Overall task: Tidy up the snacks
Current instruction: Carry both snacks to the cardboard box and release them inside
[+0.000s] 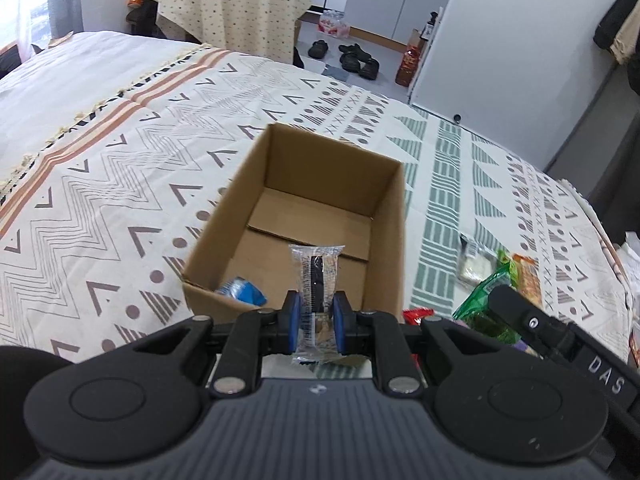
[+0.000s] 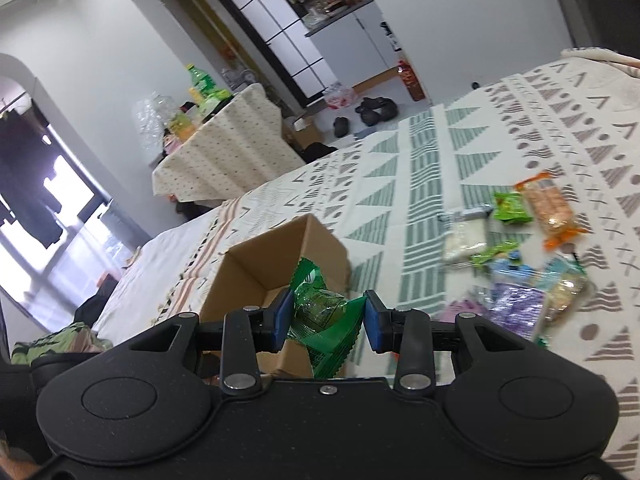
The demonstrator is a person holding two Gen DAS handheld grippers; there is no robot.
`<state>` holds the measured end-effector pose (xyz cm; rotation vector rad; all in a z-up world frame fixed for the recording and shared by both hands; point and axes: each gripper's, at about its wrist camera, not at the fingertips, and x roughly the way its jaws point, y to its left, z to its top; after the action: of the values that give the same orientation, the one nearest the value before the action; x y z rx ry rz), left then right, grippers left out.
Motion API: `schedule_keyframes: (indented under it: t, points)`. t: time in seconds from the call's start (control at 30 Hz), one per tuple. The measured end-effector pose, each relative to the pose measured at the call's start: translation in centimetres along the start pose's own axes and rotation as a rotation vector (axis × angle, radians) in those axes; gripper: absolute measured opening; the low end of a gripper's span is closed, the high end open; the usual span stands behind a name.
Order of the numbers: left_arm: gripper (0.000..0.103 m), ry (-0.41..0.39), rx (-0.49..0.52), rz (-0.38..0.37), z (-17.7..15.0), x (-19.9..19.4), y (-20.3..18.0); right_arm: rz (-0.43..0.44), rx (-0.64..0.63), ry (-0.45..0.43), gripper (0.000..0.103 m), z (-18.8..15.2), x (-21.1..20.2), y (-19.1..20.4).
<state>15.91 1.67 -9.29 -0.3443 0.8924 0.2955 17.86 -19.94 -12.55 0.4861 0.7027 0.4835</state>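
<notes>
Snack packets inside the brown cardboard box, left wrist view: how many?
1: a blue snack packet in the near-left corner of the brown cardboard box. The near wall may hide others.

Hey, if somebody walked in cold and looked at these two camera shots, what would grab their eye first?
Probably the open cardboard box in the middle of the patterned bedspread, with a blue packet already inside. Next, each gripper holds a snack near it: the left gripper a clear wrapper with a dark bar, the right gripper a green packet. More snacks lie scattered on the bedspread right of the box.
</notes>
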Motion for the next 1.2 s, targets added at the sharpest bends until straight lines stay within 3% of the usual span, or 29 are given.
schedule_keyframes:
  t: [0.77, 0.9, 0.97, 1.03, 1.13, 1.2]
  points:
    - [0.018, 0.028, -0.050, -0.002, 3.3, 3.4, 3.4, 0.077, -0.056, 0.035, 0.037, -0.9, 5.6, 4.5]
    - [0.032, 0.054, -0.046, 0.013, 3.8, 3.8, 3.5, 0.087, -0.040, 0.030, 0.044, -0.7, 5.8, 4.7]
    - [0.043, 0.069, -0.062, 0.048, 4.0, 4.0, 3.8, 0.071, -0.016, 0.029, 0.068, -0.5, 5.7, 4.4]
    - [0.056, 0.074, -0.072, 0.083, 4.2, 3.8, 3.9, 0.066, -0.007, 0.013, 0.080, -0.5, 5.3, 4.2]
    - [0.073, 0.071, -0.058, 0.122, 4.1, 3.3, 3.5, 0.050, 0.003, 0.012, 0.086, -0.2, 4.7, 4.0]
    - [0.078, 0.065, -0.046, 0.144, 4.1, 3.0, 3.3, 0.033, 0.007, 0.007, 0.091, -0.1, 4.3, 3.7]
